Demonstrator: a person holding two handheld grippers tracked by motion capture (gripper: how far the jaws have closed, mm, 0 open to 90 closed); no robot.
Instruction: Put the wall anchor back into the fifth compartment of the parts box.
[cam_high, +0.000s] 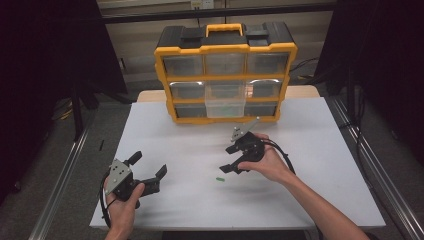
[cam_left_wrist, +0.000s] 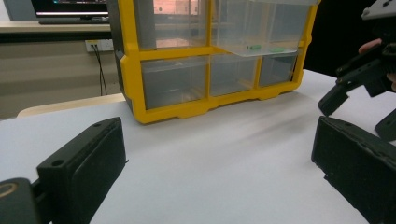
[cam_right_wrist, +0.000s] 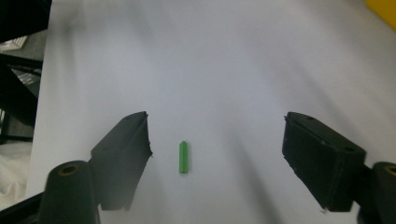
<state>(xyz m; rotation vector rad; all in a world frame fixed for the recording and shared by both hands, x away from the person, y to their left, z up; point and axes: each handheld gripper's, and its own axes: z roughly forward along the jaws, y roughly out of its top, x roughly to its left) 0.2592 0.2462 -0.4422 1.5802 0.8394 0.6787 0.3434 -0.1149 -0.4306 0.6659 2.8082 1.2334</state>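
Observation:
A small green peg (cam_high: 219, 178) (cam_right_wrist: 183, 157) lies flat on the white table (cam_high: 200, 145). My right gripper (cam_high: 229, 159) (cam_right_wrist: 217, 140) hovers just above and behind it, open, with the peg lying between its jaws but nearer the left one. My left gripper (cam_high: 148, 166) (cam_left_wrist: 215, 154) rests at the table's front left, open and holding nothing. A yellow and black drawer cabinet (cam_high: 225, 72) (cam_left_wrist: 210, 60) stands at the back of the table. Its middle clear drawer (cam_high: 225, 100) (cam_left_wrist: 261, 28) is pulled out, with small green pieces (cam_left_wrist: 254, 47) inside.
Dark frame posts (cam_high: 77, 115) stand at the table's left and metal rails (cam_high: 370, 160) run along its right side. The right gripper (cam_left_wrist: 362, 77) also appears at the right of the left gripper view. A monitor (cam_left_wrist: 70, 9) sits on a shelf behind the cabinet.

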